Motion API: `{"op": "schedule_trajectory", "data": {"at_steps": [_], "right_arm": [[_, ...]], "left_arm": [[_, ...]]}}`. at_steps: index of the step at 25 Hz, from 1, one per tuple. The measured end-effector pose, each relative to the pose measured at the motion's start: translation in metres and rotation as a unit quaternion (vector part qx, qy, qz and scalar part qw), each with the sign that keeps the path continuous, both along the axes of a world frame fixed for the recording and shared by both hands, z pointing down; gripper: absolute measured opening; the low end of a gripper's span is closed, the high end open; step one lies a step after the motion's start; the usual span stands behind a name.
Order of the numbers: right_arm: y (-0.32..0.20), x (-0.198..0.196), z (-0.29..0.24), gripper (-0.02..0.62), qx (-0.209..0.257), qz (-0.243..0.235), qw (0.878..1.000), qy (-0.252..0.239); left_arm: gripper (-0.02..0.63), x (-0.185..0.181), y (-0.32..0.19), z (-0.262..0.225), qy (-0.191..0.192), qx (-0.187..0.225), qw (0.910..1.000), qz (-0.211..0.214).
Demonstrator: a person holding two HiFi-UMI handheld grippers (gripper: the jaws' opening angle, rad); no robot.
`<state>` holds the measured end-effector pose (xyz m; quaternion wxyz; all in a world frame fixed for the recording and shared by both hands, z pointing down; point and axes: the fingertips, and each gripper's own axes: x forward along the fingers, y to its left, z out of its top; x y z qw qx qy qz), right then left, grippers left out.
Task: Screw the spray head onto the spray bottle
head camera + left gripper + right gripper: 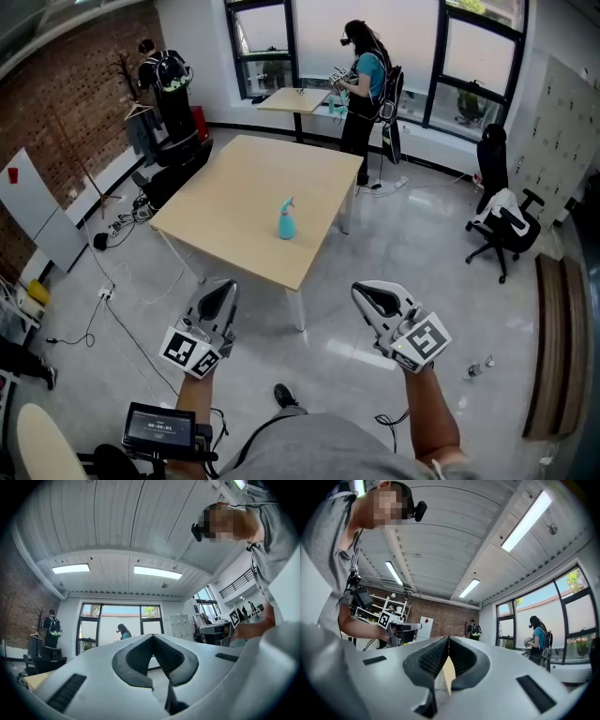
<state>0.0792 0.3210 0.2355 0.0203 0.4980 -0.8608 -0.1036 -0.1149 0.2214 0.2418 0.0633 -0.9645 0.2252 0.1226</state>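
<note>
A light blue spray bottle [287, 220] with its spray head on top stands upright on the square wooden table [246, 197], right of its middle. My left gripper [222, 292] hangs shut and empty over the floor, short of the table's near corner. My right gripper [364, 294] is also shut with nothing in it, to the right of that corner. In the left gripper view the shut jaws [153, 637] point up toward the windows and ceiling. In the right gripper view the shut gripper [448, 639] faces the room, and the other gripper [401, 629] shows at left.
A table leg [295, 310] stands between my two grippers. A black office chair [502, 225] is at the right, and cables [112, 291] lie on the floor at left. A person [364, 89] stands by a second table [291, 99] near the windows; another person [169, 89] is by the brick wall.
</note>
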Motion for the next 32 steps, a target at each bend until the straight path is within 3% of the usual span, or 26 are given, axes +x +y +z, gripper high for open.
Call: {"op": "schedule_trajectory", "data": {"at_steps": [10, 15, 19, 25, 32], "right_arm": [[-0.095, -0.006, 0.005, 0.006, -0.005, 0.004, 1.0, -0.008], [-0.171, -0.023, 0.028, 0.006, -0.022, 0.019, 1.0, 0.002], [-0.2, -0.023, 0.037, 0.006, -0.042, 0.01, 0.999, 0.013], [-0.259, 0.006, 0.049, 0.006, -0.062, 0.002, 0.998, 0.008], [-0.358, 0.059, 0.072, 0.008, -0.076, -0.044, 0.996, -0.01]], "left_arm": [[0.005, 0.025, -0.096, 0.024, -0.001, -0.021, 0.999, 0.04], [0.005, 0.022, -0.176, 0.052, -0.005, -0.024, 0.9975, 0.066], [0.005, 0.034, -0.206, 0.068, 0.001, -0.047, 0.9959, 0.077], [0.005, 0.068, -0.259, 0.09, -0.005, -0.076, 0.9942, 0.077], [0.006, 0.136, -0.34, 0.116, -0.022, -0.097, 0.9922, 0.075]]}}
